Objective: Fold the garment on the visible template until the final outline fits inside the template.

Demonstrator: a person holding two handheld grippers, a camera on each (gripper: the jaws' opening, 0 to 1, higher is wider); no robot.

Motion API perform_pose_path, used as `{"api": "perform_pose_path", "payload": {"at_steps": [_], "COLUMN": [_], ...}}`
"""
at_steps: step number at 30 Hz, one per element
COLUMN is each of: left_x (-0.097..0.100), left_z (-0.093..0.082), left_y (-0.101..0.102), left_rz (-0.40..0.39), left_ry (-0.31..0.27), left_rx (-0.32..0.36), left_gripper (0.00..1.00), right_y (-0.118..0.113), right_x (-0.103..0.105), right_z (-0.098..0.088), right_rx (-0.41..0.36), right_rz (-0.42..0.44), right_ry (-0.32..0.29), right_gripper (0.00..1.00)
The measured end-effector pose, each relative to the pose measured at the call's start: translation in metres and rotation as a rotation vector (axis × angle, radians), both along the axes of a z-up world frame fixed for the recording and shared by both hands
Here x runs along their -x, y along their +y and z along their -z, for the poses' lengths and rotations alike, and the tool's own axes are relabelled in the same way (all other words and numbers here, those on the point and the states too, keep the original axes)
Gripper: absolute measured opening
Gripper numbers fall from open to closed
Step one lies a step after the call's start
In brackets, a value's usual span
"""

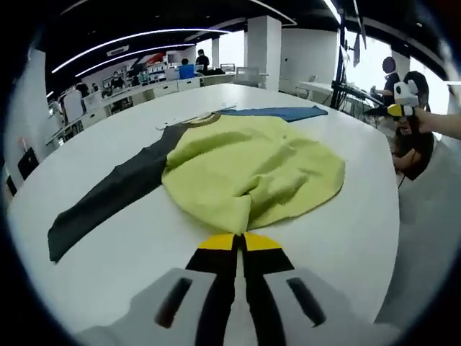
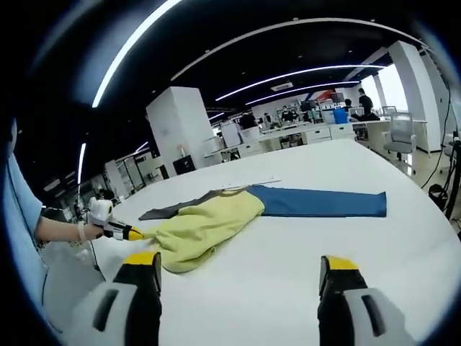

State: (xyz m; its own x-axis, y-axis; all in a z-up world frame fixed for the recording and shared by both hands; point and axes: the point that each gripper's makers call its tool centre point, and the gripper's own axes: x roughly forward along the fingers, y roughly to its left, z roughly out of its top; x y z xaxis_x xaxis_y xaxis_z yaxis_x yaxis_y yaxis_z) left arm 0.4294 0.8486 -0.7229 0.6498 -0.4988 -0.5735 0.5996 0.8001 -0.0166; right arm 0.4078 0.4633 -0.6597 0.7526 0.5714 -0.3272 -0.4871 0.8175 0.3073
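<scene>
A garment with a yellow-green body (image 1: 252, 169), a dark grey sleeve (image 1: 108, 194) and a blue sleeve (image 1: 284, 113) lies bunched on a white round table (image 1: 346, 238). My left gripper (image 1: 239, 241) is shut, its yellow tips pinching the near hem of the yellow body. In the right gripper view the same garment (image 2: 205, 227) lies ahead and to the left, with the blue sleeve (image 2: 320, 203) stretched out flat to the right. The right gripper (image 2: 241, 263) is open above bare table, apart from the cloth. The left gripper (image 2: 122, 231) enters from the left, touching the yellow edge.
A thin line marking (image 2: 248, 185) runs on the table by the collar. In the left gripper view the right gripper (image 1: 400, 108) hangs beyond the table's far right edge, held by a hand. Desks, chairs and people (image 1: 184, 68) stand further back. A white pillar (image 2: 180, 130) rises behind the table.
</scene>
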Motion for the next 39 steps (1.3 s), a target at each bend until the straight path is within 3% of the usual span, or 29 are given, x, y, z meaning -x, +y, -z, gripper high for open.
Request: {"api": "perform_pose_path", "payload": {"at_steps": [9, 15, 18, 24, 28, 30, 32, 35, 37, 39], "left_x": [0.01, 0.015, 0.017, 0.02, 0.02, 0.021, 0.022, 0.022, 0.022, 0.022], "left_z": [-0.014, -0.02, -0.02, -0.021, -0.022, -0.021, -0.02, -0.017, -0.016, -0.015], "left_y": [-0.008, -0.011, -0.011, -0.011, -0.012, -0.012, -0.013, -0.011, -0.011, -0.01], "left_rz": [-0.046, -0.089, -0.095, -0.107, -0.112, -0.111, -0.11, -0.113, -0.118, -0.121], "left_ry": [0.017, 0.04, 0.038, 0.038, 0.04, 0.04, 0.038, 0.042, 0.044, 0.047], "left_rx": [0.093, 0.156, 0.147, 0.172, 0.19, 0.193, 0.197, 0.2, 0.202, 0.212], "left_gripper": [0.0, 0.0, 0.0, 0.0, 0.0, 0.0, 0.0, 0.0, 0.0, 0.0], "right_y": [0.029, 0.063, 0.083, 0.118, 0.136, 0.14, 0.137, 0.141, 0.142, 0.142], "right_x": [-0.004, -0.016, -0.021, -0.039, -0.042, -0.047, -0.043, -0.04, -0.039, -0.038], "right_z": [0.008, 0.02, 0.03, 0.052, 0.066, 0.068, 0.084, 0.093, 0.093, 0.092], "right_rx": [-0.007, -0.012, 0.004, 0.018, -0.01, 0.001, 0.072, 0.055, 0.054, 0.112], "right_rz": [-0.054, -0.084, -0.112, -0.132, -0.109, -0.079, -0.069, -0.067, -0.068, -0.087], "right_ry": [0.015, 0.046, 0.072, 0.152, 0.261, 0.243, 0.289, 0.325, 0.326, 0.306], "right_gripper": [0.87, 0.73, 0.67, 0.43, 0.26, 0.2, 0.14, 0.1, 0.06, 0.0]}}
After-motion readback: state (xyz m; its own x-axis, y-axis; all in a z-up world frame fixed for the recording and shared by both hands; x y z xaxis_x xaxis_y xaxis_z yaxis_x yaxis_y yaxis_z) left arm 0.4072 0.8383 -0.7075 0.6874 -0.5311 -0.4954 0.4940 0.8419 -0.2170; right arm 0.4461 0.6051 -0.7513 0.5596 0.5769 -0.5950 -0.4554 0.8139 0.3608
